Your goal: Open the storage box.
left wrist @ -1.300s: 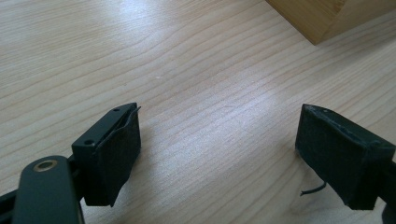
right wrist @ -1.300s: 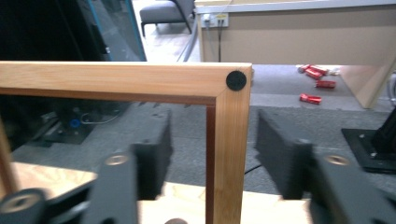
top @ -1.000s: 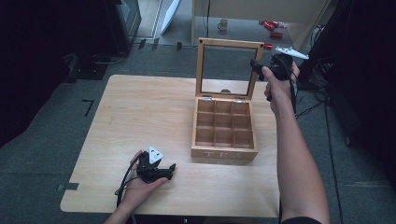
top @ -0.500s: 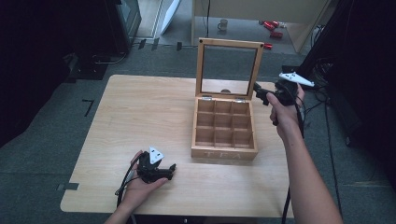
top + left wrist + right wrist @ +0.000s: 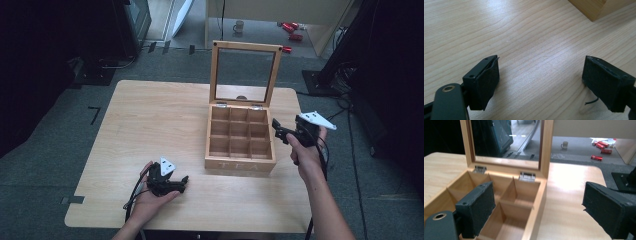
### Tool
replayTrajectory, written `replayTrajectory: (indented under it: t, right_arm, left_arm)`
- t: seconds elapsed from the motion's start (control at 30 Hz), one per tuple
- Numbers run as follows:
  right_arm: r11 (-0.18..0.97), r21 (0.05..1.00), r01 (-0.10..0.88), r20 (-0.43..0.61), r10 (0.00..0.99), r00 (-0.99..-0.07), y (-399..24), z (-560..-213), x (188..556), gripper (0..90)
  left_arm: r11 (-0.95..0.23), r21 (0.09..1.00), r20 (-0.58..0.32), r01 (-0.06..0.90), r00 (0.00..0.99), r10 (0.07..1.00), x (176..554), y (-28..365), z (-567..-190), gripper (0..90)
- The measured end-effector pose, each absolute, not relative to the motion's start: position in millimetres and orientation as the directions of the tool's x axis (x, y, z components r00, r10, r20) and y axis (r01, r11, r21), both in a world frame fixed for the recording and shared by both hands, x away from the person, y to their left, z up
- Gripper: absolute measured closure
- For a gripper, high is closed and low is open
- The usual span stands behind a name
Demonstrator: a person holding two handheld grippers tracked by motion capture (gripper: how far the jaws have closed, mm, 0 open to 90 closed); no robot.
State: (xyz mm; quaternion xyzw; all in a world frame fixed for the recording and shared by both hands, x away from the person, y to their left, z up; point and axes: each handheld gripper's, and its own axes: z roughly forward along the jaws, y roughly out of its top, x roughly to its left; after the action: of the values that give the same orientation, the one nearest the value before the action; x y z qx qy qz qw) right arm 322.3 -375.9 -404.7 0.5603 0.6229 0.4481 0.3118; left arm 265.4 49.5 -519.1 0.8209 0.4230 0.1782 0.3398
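A wooden tea box [image 5: 240, 165] stands open on the table [image 5: 150, 120], its glass-paned lid [image 5: 215, 75] upright at the back. Its nine compartments look empty. My right gripper [image 5: 276, 131] hovers just off the box's right wall, pointing left at it. In the right gripper view the box [image 5: 506, 195] lies under the left jaw. The jaws have just been opening and the right gripper [image 5: 539, 205] is open with nothing between the pads. My left gripper [image 5: 183, 182] rests on the table front left of the box, open [image 5: 541, 82] over bare wood; a box corner [image 5: 594, 7] shows beyond.
On the floor behind the table are a mug [image 5: 239, 26] and red cans [image 5: 292, 30]. Dark equipment stands at the left [image 5: 135, 25] and right [image 5: 345, 65]. The table's right edge runs close beside my right hand.
My right gripper came down and toward me from the lid's upper right corner to the box's right side. The left gripper stayed put.
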Motion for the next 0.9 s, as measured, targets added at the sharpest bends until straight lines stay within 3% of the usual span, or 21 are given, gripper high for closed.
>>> replayTrajectory:
  t: [0.5,0.9]
  right_arm:
    - [-0.072,0.866,0.495,0.132,0.987,-0.088,-406.3,-467.0,258.1,11.0]
    - [-0.036,0.838,0.544,0.08,0.995,-0.058,-413.7,-493.5,219.5,11.0]
  left_arm:
    - [-0.412,0.709,0.005,0.573,0.579,0.815,265.2,49.3,-519.2,15.0]
    - [-0.412,0.708,0.006,0.573,0.579,0.815,265.1,49.3,-519.2,15.0]
